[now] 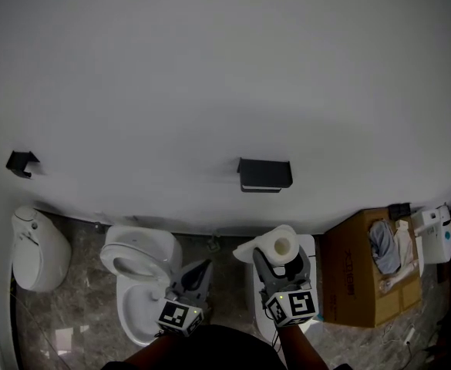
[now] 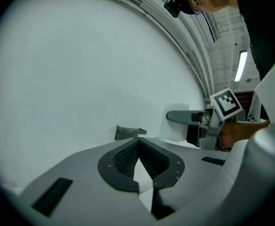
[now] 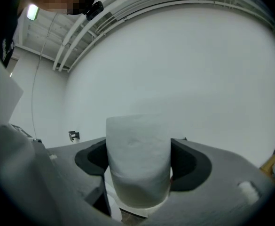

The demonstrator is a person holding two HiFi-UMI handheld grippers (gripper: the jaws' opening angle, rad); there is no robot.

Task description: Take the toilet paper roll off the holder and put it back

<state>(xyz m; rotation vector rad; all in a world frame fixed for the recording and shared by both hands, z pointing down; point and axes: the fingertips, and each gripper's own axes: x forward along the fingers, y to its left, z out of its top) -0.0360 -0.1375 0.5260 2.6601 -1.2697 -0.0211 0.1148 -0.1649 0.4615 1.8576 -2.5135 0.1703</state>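
Status: the toilet paper roll (image 1: 279, 245) is off the holder (image 1: 264, 175) and sits in the right gripper (image 1: 281, 262). In the right gripper view its fingers (image 3: 190, 163) stand wide and pinch the roll from both sides across its soft outer wall, with the roll upright between them. In the head view the cardboard core faces up toward me. I judge this side grip deliberate: it leaves the core unobstructed, which the return step needs.

The holder is an empty black bracket fixed to the white wall (image 1: 210, 91). In the head view it sits above and slightly left of the roll, well apart from it. I cannot make out its bar or which end is open.

The left gripper (image 1: 196, 274) hangs over the toilet (image 1: 136, 257), left of the roll and apart from it. Its fingers (image 2: 123, 158) are pressed together with nothing between them. I read it as parked clear of the path to the wall.

Stage, by my judgement: removal complete, refit pending. The next move calls for raising the roll to the bracket and aligning the core with the bar. Risk: a harder squeeze would flatten the core.
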